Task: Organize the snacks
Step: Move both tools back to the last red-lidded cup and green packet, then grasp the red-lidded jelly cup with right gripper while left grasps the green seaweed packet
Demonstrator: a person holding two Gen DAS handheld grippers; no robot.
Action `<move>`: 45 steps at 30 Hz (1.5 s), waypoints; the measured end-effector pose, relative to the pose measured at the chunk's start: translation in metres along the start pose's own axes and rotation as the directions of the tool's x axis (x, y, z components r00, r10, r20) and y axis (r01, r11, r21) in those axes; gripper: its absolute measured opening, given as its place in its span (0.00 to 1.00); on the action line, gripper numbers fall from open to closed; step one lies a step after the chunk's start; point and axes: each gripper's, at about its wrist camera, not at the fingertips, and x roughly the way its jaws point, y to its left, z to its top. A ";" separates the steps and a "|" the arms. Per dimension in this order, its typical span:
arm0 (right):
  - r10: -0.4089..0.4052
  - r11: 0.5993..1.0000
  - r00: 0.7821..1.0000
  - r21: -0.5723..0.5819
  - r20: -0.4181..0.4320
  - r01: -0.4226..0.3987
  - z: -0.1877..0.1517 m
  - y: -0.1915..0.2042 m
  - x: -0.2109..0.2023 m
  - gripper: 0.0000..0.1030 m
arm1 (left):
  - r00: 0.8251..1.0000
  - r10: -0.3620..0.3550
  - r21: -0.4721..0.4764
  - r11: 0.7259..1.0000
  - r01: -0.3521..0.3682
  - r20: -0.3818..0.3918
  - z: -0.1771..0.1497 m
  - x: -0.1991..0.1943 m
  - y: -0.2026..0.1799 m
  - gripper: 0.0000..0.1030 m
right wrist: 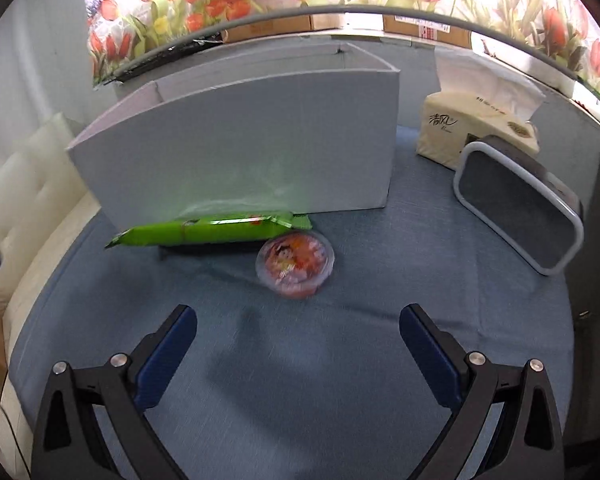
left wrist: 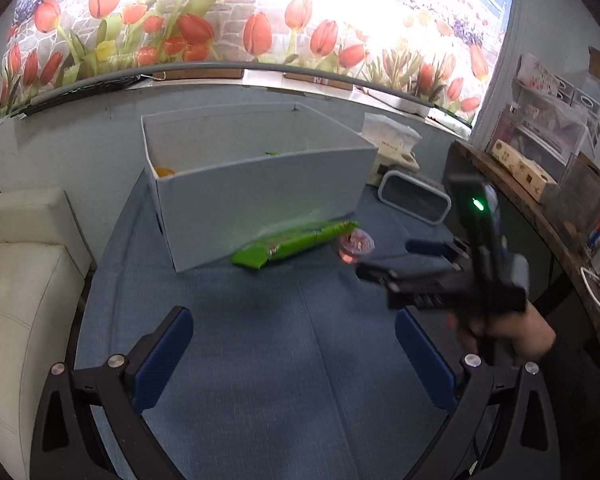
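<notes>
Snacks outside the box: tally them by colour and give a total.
Green: 1, the long green packet lying against the white box.
Red: 1, the round red-lidded cup beside it.
Total: 2 on the blue cloth.

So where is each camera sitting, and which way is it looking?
Left wrist: on the left gripper, facing the white cardboard box; its open fingers, the right gripper and the holding hand show.
Right wrist: on the right gripper, facing the box closer; only its open fingers show.
Shared: box, long green snack packet, round red-lidded cup, blue cloth.
</notes>
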 end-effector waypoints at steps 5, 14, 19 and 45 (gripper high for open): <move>-0.019 1.000 1.000 -0.003 -0.018 0.019 0.012 0.000 0.023 0.96 | 1.000 0.002 -0.008 1.000 -0.002 -0.019 -0.010 -0.002 0.007 1.00; -0.027 1.000 0.999 0.002 -0.042 0.027 0.023 -0.003 0.043 0.49 | 1.000 0.014 -0.042 0.999 -0.015 -0.018 -0.010 0.002 0.024 1.00; -0.033 0.999 0.999 -0.005 -0.043 0.033 0.020 -0.004 0.040 0.49 | 1.000 0.016 -0.046 0.999 -0.017 -0.026 -0.009 0.008 0.025 1.00; 0.031 0.996 0.995 0.075 0.092 -0.038 -0.094 -0.020 -0.117 0.49 | 0.958 -0.099 0.323 0.928 0.187 -0.270 0.059 0.161 -0.030 1.00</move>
